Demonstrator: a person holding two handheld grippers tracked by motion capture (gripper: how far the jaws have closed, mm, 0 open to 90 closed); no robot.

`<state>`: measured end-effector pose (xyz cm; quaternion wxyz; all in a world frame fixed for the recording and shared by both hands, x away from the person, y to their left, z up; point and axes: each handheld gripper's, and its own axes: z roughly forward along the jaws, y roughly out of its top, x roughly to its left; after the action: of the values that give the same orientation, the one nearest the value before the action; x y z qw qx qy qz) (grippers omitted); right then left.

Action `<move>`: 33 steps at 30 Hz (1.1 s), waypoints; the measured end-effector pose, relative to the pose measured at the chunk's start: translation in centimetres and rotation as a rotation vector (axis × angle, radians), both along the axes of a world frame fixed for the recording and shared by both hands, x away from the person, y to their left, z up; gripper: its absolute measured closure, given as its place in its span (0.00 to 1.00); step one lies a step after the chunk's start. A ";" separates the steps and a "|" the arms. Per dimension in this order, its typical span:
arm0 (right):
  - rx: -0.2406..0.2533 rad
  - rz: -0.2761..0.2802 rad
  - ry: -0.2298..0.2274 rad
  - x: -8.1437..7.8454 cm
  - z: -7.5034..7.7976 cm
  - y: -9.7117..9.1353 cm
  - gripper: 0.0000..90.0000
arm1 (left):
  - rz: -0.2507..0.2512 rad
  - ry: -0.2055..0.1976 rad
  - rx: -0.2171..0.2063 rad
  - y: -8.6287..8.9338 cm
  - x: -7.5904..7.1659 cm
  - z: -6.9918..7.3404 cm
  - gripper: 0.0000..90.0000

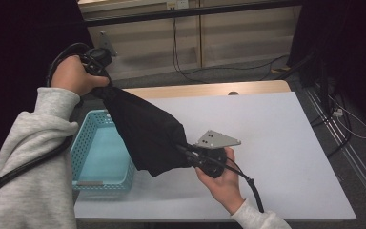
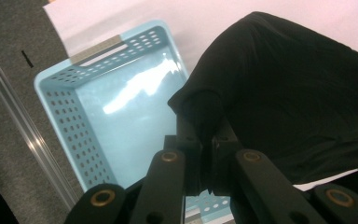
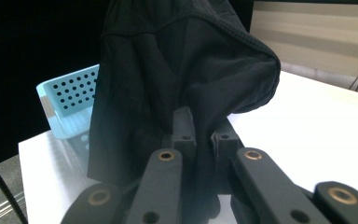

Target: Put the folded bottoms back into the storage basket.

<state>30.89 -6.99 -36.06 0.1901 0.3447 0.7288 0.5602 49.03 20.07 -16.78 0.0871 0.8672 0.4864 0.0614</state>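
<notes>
- Black cloth (image 1: 145, 136): held off the surface (image 1: 276, 143), strung between both tongs. Long axis slopes from the left tongs, high and far, down to the right tongs, low and near.
- Left tongs (image 1: 106, 86): clenched on the cloth's upper end. In the left gripper view a fold of cloth (image 2: 279, 98) is pinched between the jaw tips of the left tongs (image 2: 206, 135).
- Right tongs (image 1: 187, 151): clenched on the lower end. In the right gripper view the cloth (image 3: 182, 70) rises straight out of the tongs (image 3: 205, 133) and bulges above them.
- Slack: the cloth sags below the line between the two tongs; its lowest hem hangs just left of the right tongs, at the basket's near right corner.
- Basket (image 1: 83, 143): light blue, perforated walls, below the left tongs and left of the right tongs, at the surface's left edge. Empty: the left gripper view shows its bare floor (image 2: 121, 121).
- Key relation: the cloth's upper half lies over the basket's right rim, the rest over open surface. Judged: if the basket is the goal, the right tongs must swing their end leftward; the left hand is nearer it.
- Beyond: nothing else lies on the surface; cables (image 1: 186, 57) on the floor behind.
</notes>
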 end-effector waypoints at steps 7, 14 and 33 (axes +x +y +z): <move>0.018 0.019 -0.013 0.4 0.9 1.4 0.93 | 0.023 -0.022 0.023 1.0 -0.2 0.7 0.95; 0.014 0.041 -0.011 0.6 0.7 3.0 0.93 | 0.056 -0.011 0.033 2.8 0.1 0.4 0.95; 0.022 0.094 -0.001 1.6 0.4 7.0 0.93 | 0.098 -0.001 0.041 6.6 1.2 0.5 0.95</move>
<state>32.49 0.05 -35.64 0.1603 0.3120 0.7379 0.5765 50.27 26.70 -16.27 0.0664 0.8438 0.5270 0.0760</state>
